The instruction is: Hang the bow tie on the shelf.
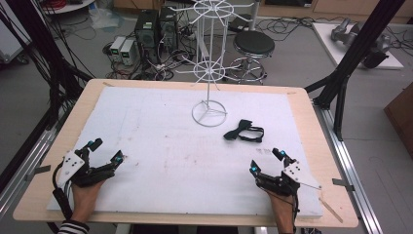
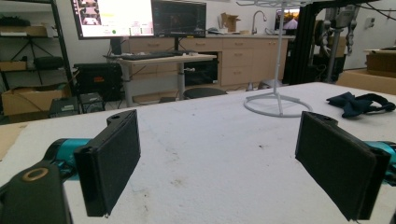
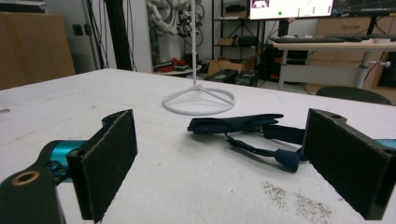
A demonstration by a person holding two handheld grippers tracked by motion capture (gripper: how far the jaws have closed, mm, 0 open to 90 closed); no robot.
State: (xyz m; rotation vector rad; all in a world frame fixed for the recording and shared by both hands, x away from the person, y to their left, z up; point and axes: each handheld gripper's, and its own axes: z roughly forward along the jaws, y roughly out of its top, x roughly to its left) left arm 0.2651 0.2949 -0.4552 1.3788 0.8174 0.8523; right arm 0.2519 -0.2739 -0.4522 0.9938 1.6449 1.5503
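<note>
A dark navy bow tie with its strap [image 1: 243, 131] lies flat on the white mat, right of centre and just in front of the white wire rack's ring base [image 1: 209, 113]. My right gripper [image 1: 267, 161] rests open near the front right of the mat, a short way in front of the bow tie [image 3: 236, 124], with nothing between its pads. My left gripper [image 1: 106, 151] rests open at the front left, far from the bow tie [image 2: 357, 102], which lies off to its right beyond the rack base [image 2: 278, 104].
The white wire rack [image 1: 210, 68] stands upright at the back centre of the mat [image 1: 160, 146], with hooked arms spread at two levels. The wooden table edge [image 1: 326, 146] borders the mat. A stool [image 1: 253, 46] and computer boxes stand on the floor behind the table.
</note>
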